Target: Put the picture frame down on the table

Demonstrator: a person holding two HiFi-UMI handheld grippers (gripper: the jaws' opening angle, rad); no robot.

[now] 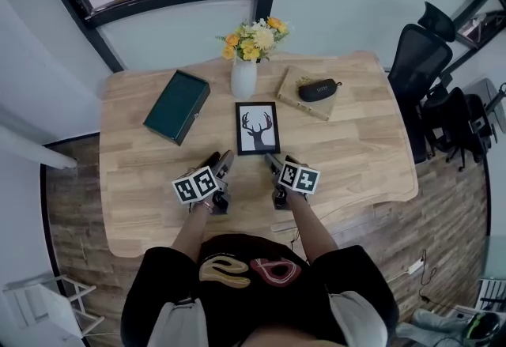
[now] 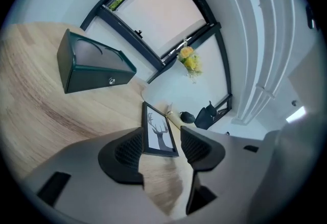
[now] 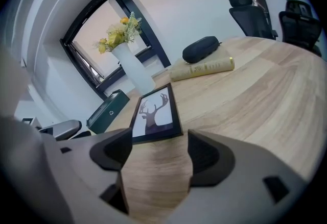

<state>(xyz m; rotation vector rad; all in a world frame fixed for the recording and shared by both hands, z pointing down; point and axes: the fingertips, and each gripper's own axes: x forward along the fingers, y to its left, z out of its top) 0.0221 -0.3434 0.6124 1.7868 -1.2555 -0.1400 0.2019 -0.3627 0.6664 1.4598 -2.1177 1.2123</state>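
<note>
Wooden table (image 1: 356, 140) below a window. A green box (image 1: 177, 107) lies at left. The left gripper (image 1: 224, 156) has its jaws apart, holding nothing. The frame (image 1: 257, 129) lies flat mid-table, deer print up, just in front of a vase (image 1: 243, 78). The right gripper (image 1: 273, 157) is spread wide and empty, near the frame's near edge. A book (image 1: 294, 92) with a dark case (image 1: 319, 89) on it lies at right.

Picture frame (image 1: 257, 129) flat on table (image 1: 356, 148), centre. Vase (image 1: 243, 77) just behind it, far side. Box (image 1: 177, 107) to the left. Book (image 1: 288, 88) far right, pouch (image 1: 319, 89) on it. Left gripper (image 1: 221, 157) and right gripper (image 1: 273, 159) just near of the frame's near corners.
</note>
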